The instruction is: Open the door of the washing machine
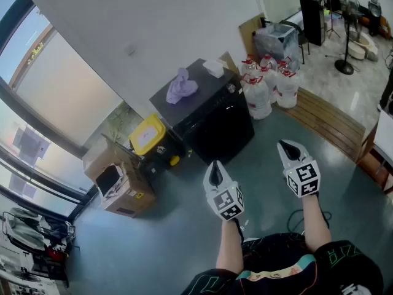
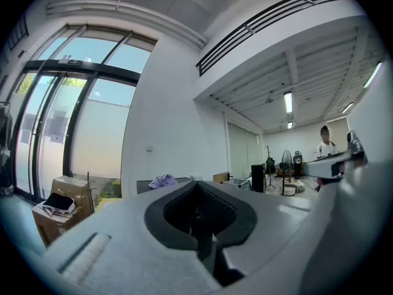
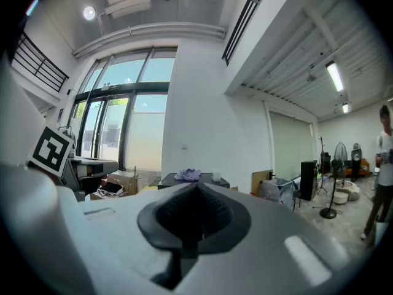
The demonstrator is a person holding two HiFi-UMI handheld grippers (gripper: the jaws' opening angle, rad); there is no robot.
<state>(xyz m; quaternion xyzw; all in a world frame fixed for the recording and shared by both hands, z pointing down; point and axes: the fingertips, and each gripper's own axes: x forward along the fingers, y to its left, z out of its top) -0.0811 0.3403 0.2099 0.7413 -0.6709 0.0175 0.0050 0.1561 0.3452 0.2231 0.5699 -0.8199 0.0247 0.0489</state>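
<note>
The washing machine (image 1: 206, 112) is a black box against the white wall, its dark front door facing me and closed. A purple cloth (image 1: 182, 86) and a small white box (image 1: 215, 67) lie on its top. My left gripper (image 1: 215, 173) is held in the air in front of the machine, jaws shut with nothing between them. My right gripper (image 1: 289, 149) is held to its right at about the same distance, also shut and empty. In the right gripper view the machine's top (image 3: 195, 179) shows just above the closed jaws (image 3: 195, 189). The left gripper view shows its closed jaws (image 2: 198, 186).
A yellow-lidded bin (image 1: 149, 135) and cardboard boxes (image 1: 120, 183) stand left of the machine. Several water jugs (image 1: 264, 85) stand to its right beside a wooden step (image 1: 325, 118). A fan stand (image 1: 345, 48) and a person (image 3: 384, 165) are farther right. Large windows (image 1: 37, 103) line the left.
</note>
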